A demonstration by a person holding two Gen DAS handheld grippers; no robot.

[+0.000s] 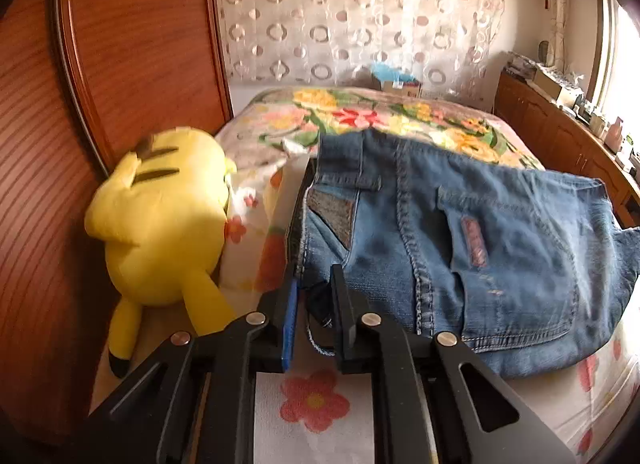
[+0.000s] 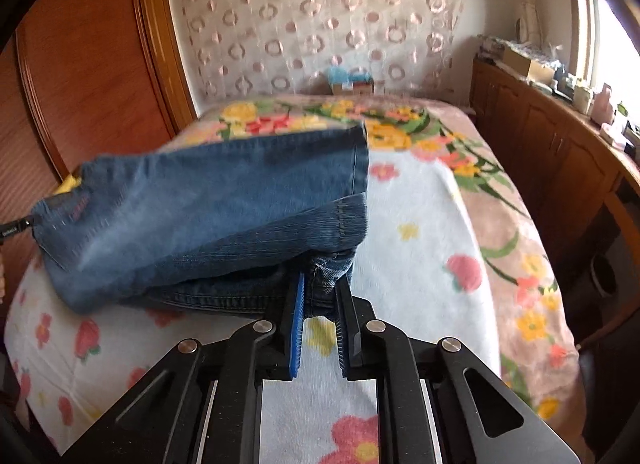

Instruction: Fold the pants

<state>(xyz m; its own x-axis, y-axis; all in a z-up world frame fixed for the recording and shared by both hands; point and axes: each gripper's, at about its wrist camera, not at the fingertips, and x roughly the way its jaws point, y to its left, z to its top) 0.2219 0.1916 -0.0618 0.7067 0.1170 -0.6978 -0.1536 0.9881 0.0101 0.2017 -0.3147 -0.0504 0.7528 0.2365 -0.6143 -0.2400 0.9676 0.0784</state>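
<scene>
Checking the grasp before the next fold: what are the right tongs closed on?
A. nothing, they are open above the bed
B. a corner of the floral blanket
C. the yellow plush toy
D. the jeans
D: in the right wrist view the right tongs pinch a bunched edge of the jeans, lifted off the floral blanket.
</scene>
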